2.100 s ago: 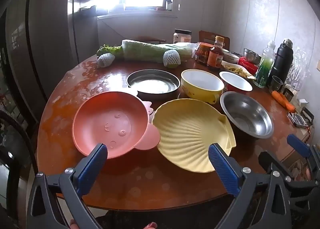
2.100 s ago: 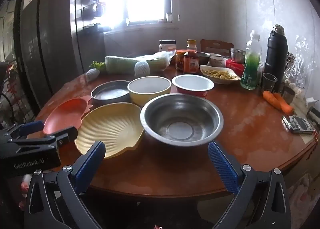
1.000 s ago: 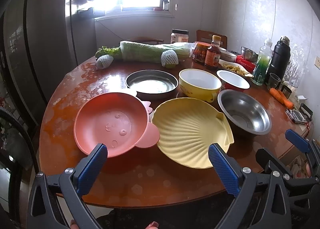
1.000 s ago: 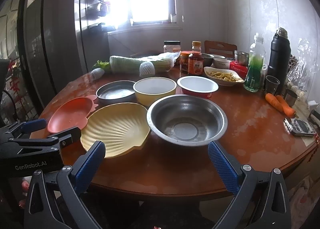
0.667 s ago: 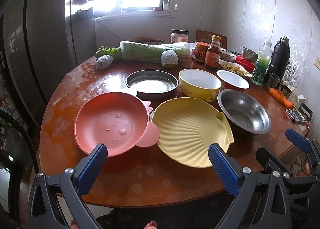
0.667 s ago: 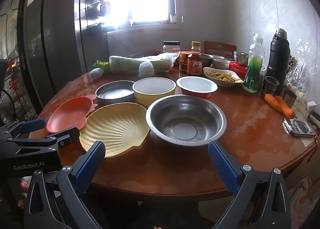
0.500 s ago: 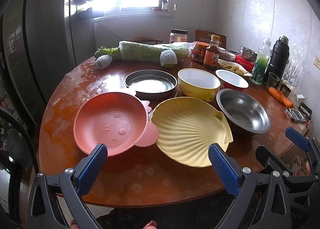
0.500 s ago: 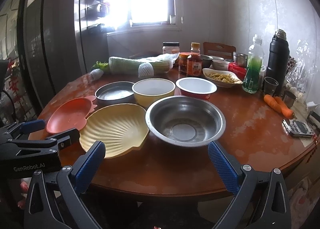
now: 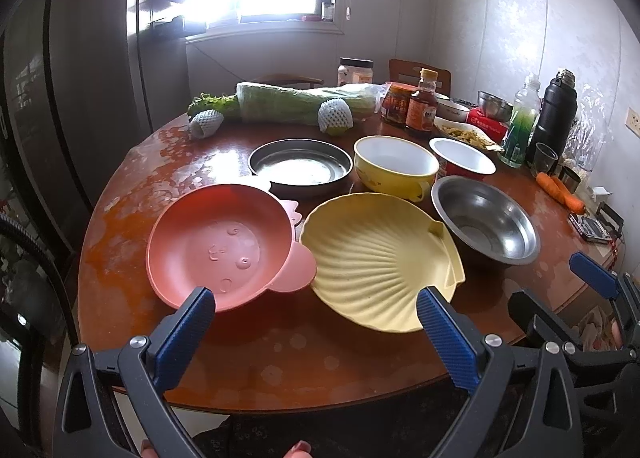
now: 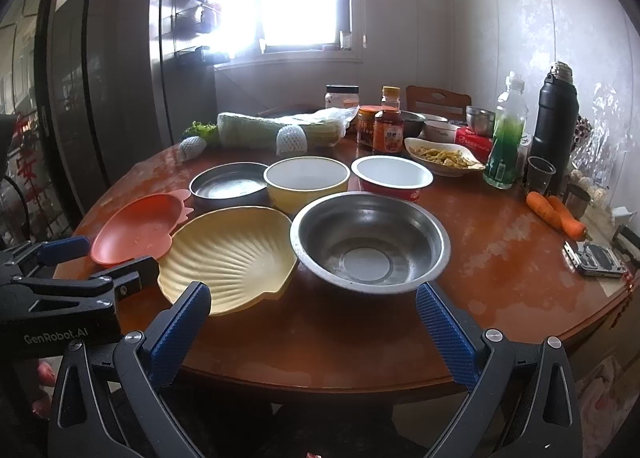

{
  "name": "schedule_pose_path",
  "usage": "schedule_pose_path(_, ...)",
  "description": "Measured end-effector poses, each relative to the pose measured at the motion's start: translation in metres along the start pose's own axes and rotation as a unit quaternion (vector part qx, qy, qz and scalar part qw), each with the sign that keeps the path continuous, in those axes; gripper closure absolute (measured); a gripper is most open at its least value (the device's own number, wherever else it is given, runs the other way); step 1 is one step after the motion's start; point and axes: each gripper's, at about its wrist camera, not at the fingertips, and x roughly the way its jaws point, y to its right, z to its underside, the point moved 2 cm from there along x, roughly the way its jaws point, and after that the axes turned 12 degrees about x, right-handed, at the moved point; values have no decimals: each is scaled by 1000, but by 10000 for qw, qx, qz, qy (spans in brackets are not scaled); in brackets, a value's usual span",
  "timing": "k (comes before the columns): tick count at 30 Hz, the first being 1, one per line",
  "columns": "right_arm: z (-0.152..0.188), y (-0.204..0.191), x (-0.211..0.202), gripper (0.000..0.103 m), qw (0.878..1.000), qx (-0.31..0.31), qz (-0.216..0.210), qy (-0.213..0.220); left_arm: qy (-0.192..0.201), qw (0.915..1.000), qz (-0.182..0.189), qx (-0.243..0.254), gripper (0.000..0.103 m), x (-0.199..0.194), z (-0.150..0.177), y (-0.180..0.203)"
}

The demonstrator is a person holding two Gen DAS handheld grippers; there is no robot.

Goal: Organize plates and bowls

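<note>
A: Okay, quick, where are your jaws?

B: Both sets wide apart, holding nothing; left gripper (image 9: 314,312) hangs at the near edge of the tabletop (image 9: 280,362), right gripper (image 10: 312,308) beside it, same edge.

A: Dishes?

B: Front row: pink plate (image 9: 220,244) left, touching the yellow shell plate (image 9: 376,258); steel bowl (image 10: 370,240) right, its rim over the shell plate's edge; back row: flat steel pan (image 9: 300,166), yellow bowl (image 9: 394,166), red bowl with white inside (image 9: 462,160).

A: Anything stacked?

B: No, all single, all upright; bottles, carrots (image 10: 554,212), wrapped greens (image 9: 304,104) sit further back, apart from the dishes.
</note>
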Motion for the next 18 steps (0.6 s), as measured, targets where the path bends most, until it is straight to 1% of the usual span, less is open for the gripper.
schedule_pose_path(5, 1, -2, -1, 1, 10000, -15, -7, 15, -8, 10000, 7, -28, 1, 1, 1, -6)
schedule_pose_path(12, 1, -8, 3, 1, 9999, -23, -155, -2, -25, 9999, 36, -104, 1, 2, 4, -17)
schedule_pose_path(18, -5, -21, 8, 0, 9997, -178, -171, 29, 20, 9996, -37, -262, 1, 0, 6, -41)
